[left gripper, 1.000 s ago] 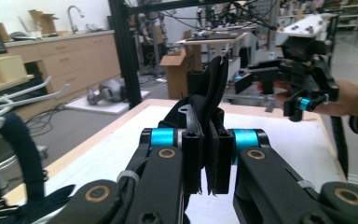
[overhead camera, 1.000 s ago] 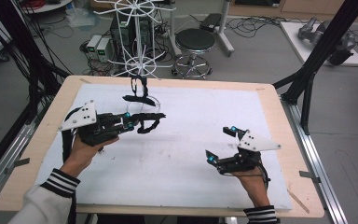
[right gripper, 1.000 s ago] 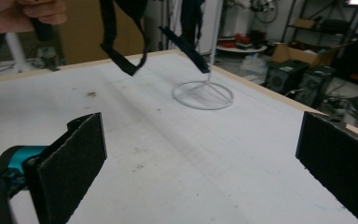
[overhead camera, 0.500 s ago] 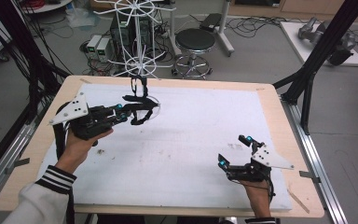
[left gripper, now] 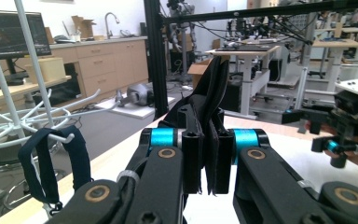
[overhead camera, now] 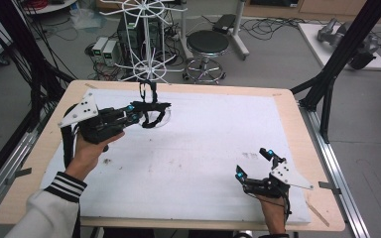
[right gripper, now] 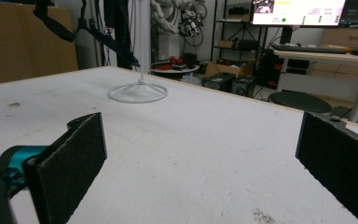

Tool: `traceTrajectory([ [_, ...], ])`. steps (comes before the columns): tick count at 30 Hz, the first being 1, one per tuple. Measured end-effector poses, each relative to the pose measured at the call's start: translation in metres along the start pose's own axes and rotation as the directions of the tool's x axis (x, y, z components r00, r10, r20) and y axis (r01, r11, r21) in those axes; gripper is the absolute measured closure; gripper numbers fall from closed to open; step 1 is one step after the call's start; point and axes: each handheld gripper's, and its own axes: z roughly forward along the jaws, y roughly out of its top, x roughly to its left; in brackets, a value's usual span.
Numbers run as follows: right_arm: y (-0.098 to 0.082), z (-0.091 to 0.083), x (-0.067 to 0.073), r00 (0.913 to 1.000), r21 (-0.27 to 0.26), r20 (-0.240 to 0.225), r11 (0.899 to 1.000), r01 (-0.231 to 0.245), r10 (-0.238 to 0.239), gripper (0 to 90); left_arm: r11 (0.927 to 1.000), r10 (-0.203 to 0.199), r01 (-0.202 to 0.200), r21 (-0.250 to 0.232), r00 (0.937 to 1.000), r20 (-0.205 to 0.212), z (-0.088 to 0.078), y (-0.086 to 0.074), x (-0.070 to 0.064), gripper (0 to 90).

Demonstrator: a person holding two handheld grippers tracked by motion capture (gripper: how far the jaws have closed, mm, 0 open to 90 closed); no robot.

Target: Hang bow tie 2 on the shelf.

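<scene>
White-topped table (overhead camera: pixel 198 148) with one wire rack (overhead camera: pixel 146 29); left claw (left gripper: pixel 205 154) pinching one dark strap (left gripper: pixel 212 93), right claw (right gripper: pixel 200 163) spread

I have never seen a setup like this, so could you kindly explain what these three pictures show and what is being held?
A person stands at a white-topped wooden table, holding a hand-operated two-jaw gripper in each hand. One picture looks down from above; the other two come from cameras riding on each gripper. The left gripper is shut on a black fabric strap, near a white wire hanging rack on the table's far edge. A dark blue strap loop hangs on that rack. The right gripper is open and empty, low over the table.
</scene>
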Motion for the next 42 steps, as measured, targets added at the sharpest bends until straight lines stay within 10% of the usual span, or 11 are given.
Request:
traceTrajectory([
  [42,-0.022,0.003,0.001,0.9965,-0.023,0.081,1.0,0.02,-0.018,1.0,0.9956,-0.076,0.085,0.04,0.9789,-0.19,0.062,0.025,0.008,85.6],
])
